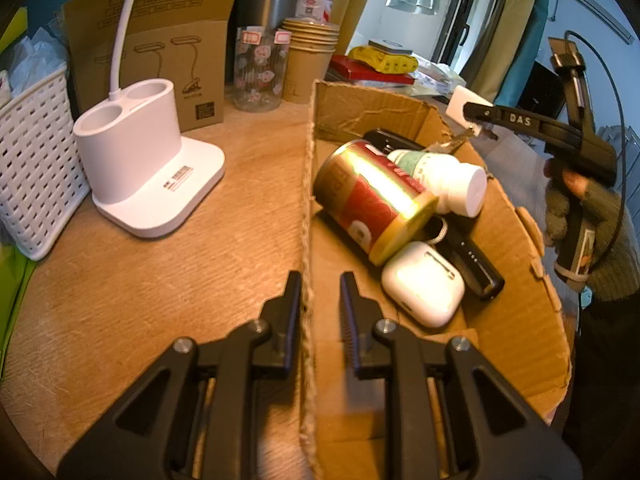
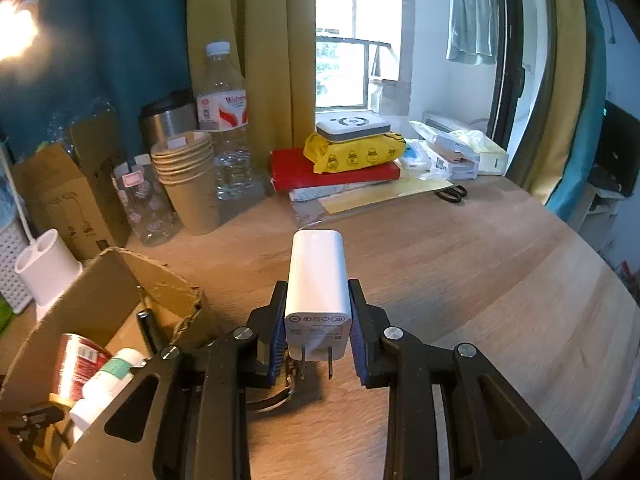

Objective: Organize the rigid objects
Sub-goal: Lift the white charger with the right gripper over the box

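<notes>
Charger held above the table beside the cardboard box

The right gripper clamped a white charger, prongs toward the camera, over bare wooden table; paper cups, a water bottle and a red book stood beyond. The left gripper, nearly closed, pinched the box wall; a can, pill bottle and earbud case lay inside.

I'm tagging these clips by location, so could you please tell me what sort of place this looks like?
Most likely a room in a home, at a cluttered wooden desk by a window. Yellow curtains, a garment hanging near the window and a white desk lamp base with everyday clutter suggest a lived-in space, not a lab.
</notes>
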### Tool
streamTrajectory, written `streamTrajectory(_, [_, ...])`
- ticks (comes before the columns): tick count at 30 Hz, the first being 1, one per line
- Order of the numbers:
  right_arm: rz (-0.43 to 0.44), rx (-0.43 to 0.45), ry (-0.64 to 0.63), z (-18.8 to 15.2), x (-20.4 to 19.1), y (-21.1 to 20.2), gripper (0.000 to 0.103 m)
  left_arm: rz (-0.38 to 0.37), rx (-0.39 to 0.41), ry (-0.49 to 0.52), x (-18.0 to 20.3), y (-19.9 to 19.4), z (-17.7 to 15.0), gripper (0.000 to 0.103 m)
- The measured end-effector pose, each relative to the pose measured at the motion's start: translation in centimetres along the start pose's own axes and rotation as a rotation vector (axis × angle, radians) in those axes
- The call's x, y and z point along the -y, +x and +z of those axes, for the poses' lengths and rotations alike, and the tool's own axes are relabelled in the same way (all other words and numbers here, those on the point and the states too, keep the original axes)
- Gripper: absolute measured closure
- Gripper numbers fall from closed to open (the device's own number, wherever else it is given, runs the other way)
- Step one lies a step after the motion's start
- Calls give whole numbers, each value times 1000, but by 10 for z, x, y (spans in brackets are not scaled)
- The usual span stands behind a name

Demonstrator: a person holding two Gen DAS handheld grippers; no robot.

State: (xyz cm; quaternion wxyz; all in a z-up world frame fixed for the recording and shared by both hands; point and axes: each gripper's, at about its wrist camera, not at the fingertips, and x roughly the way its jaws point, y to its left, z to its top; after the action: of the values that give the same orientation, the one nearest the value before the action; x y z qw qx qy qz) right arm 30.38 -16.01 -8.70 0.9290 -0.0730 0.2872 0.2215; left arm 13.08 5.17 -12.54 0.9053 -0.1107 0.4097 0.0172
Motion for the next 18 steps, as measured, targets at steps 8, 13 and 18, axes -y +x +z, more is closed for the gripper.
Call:
streamTrajectory(8, [42,32,4,-5,-9,-25,74,1,0,1,0,0,0,83])
streamTrajectory(13, [87,54,5,-8,-20,-44,74,1,0,1,0,0,0,83])
streamTrajectory(18, [104,76,-31,-9,-39,-60,74,1,0,1,0,0,0,83])
